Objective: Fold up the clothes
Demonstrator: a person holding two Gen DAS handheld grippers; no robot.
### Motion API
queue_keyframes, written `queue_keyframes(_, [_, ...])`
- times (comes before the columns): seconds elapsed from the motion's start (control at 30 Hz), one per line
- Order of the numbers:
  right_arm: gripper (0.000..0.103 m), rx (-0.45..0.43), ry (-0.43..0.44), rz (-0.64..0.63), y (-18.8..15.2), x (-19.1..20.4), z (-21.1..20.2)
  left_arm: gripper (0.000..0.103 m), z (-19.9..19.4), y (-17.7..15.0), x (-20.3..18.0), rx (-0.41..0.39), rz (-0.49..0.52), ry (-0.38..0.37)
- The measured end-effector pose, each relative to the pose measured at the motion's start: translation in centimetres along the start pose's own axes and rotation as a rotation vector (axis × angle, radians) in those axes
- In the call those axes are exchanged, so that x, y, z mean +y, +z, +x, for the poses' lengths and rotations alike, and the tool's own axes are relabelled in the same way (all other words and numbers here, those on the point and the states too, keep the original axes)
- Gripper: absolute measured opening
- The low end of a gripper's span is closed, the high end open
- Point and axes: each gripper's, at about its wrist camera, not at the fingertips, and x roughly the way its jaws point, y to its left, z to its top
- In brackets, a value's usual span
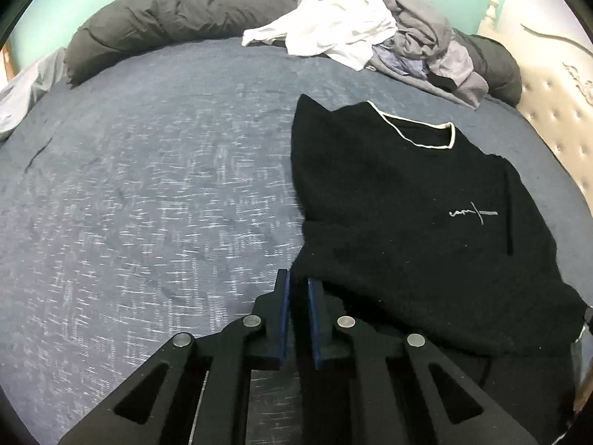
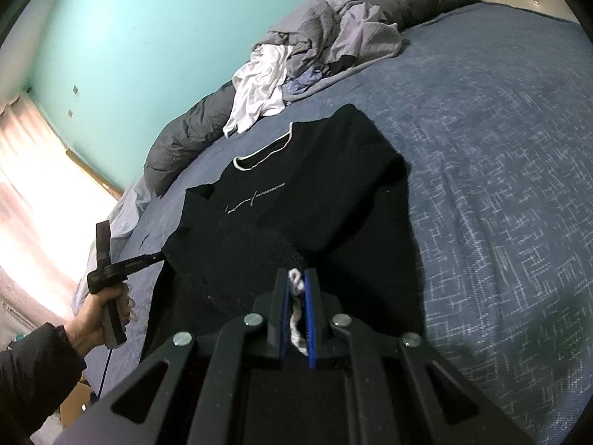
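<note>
On the blue bedspread [image 1: 155, 193], a heap of unfolded clothes [image 1: 370, 37] and a dark rolled duvet [image 1: 166, 15] crowd the far edge against the teal wall [image 2: 129, 55], leaving open cover to our left. Our black sweater [image 1: 407, 204] lies near the padded headboard [image 1: 556, 118]; our left gripper [image 1: 297, 282] and right gripper [image 2: 296, 276] each clamp its hem.
</note>
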Motion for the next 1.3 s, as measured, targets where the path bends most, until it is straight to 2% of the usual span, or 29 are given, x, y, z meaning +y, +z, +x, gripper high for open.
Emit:
queue_keyframes(0.1, [0.007,0.012,0.003,-0.033,-0.1,0.8,0.3,0.008,0.2,-0.1,0.9,0.005,-0.014,0.031])
queue_keyframes(0.27, [0.007,0.048,-0.008,-0.086,-0.5,1.9,1.0,0.008,1.3,-0.3,2.4,0.04,-0.056,0.026])
queue_keyframes(0.43, [0.007,0.083,-0.009,-0.087,-0.7,2.0,1.1,0.009,1.4,-0.6,2.9,0.058,-0.072,0.003])
queue_keyframes(0.63, [0.007,0.125,-0.01,-0.087,-1.0,2.1,1.2,0.008,-0.5,-1.6,4.7,0.06,-0.106,0.061])
queue_keyframes(0.83, [0.007,0.164,-0.011,-0.086,-1.2,2.2,1.3,0.008,-1.4,-0.5,2.8,0.044,-0.036,0.034])
queue_keyframes(0.9, [0.007,0.163,-0.011,-0.079,-1.2,2.0,1.2,0.011,-1.2,0.2,2.6,0.042,-0.063,0.008])
queue_keyframes(0.97, [0.007,0.164,-0.007,-0.075,-1.3,1.9,1.1,0.029,-0.6,0.8,2.3,0.052,-0.079,-0.011])
queue_keyframes(1.03, [0.007,0.169,-0.008,-0.078,-1.3,1.8,1.2,0.034,0.2,1.3,1.8,0.069,-0.076,-0.015])
queue_keyframes(1.23, [0.007,0.186,0.007,-0.078,-1.3,1.8,1.5,0.034,1.9,0.8,3.0,0.1,-0.123,-0.045])
queue_keyframes(1.3, [0.007,0.19,0.012,-0.078,-1.2,1.8,1.5,0.019,1.8,0.7,2.9,0.097,-0.112,-0.049])
